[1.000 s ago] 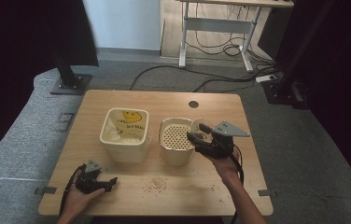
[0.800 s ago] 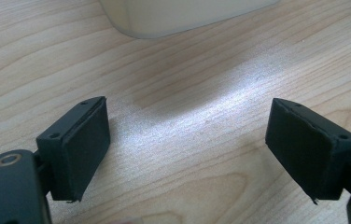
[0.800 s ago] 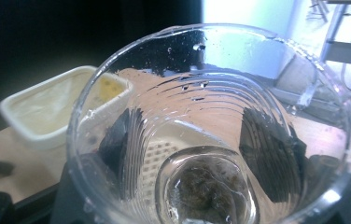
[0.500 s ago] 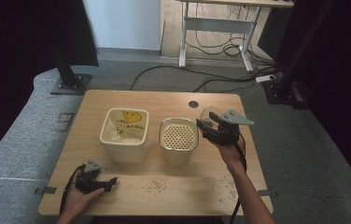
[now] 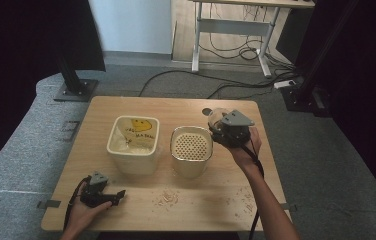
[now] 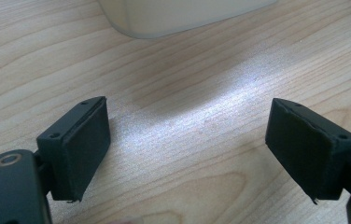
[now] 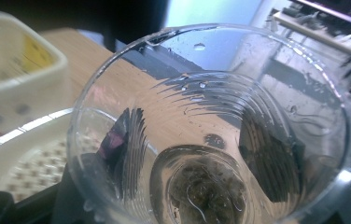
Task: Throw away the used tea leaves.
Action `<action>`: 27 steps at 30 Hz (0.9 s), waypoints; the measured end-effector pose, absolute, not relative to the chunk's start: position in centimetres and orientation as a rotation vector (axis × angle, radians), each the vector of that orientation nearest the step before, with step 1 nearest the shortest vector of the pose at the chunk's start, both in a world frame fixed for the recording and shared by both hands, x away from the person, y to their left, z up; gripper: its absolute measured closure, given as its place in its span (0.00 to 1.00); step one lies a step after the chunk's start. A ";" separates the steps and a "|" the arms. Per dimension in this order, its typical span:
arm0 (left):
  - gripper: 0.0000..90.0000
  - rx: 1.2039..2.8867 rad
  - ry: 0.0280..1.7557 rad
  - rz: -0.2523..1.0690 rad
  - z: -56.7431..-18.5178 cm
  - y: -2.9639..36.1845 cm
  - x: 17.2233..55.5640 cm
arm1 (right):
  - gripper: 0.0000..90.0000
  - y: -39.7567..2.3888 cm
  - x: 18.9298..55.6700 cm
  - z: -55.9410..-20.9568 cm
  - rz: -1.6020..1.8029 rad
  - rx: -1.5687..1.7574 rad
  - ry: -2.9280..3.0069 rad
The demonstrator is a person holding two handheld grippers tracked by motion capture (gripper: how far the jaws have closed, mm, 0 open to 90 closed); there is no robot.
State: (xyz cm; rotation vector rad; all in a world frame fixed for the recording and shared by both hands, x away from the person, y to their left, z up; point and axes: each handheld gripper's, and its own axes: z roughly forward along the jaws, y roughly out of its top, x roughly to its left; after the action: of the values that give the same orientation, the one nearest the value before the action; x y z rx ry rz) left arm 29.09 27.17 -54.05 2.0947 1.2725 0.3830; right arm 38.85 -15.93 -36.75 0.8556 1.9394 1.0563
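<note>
Two jaws of my right gripper (image 5: 219, 124) pinch a clear plastic cup (image 7: 211, 135), lifted above the table (image 5: 176, 105) just right of the strainer tub (image 5: 191, 150). I see the cup tipped, its mouth facing the gripper's camera, its base away. My left gripper (image 6: 187, 144) rests spread wide on bare wood near the smiley tub (image 5: 132, 142).

Clear ribbed cup (image 7: 211, 140); cream tub (image 5: 132, 143) with a yellow smiley; cream strainer (image 5: 191, 146) dotted with holes beside it; pale woodgrain tabletop (image 5: 176, 107).
</note>
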 end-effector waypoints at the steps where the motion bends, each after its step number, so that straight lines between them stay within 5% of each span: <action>1: 0.15 2.095 1.272 0.383 -54.0 27.2 29.1 | 0.45 -15.7 38.9 -36.8 1.016 0.835 1.937; 27: 0.15 2.100 1.263 0.384 -54.1 27.2 29.1 | 0.46 -9.4 38.9 -39.4 0.214 0.246 1.887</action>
State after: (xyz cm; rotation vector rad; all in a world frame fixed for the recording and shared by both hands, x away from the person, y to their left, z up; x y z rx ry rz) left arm 29.10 27.19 -54.07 2.1001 1.2635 0.3836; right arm 38.89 -9.43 -39.37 0.2463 1.8871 0.2136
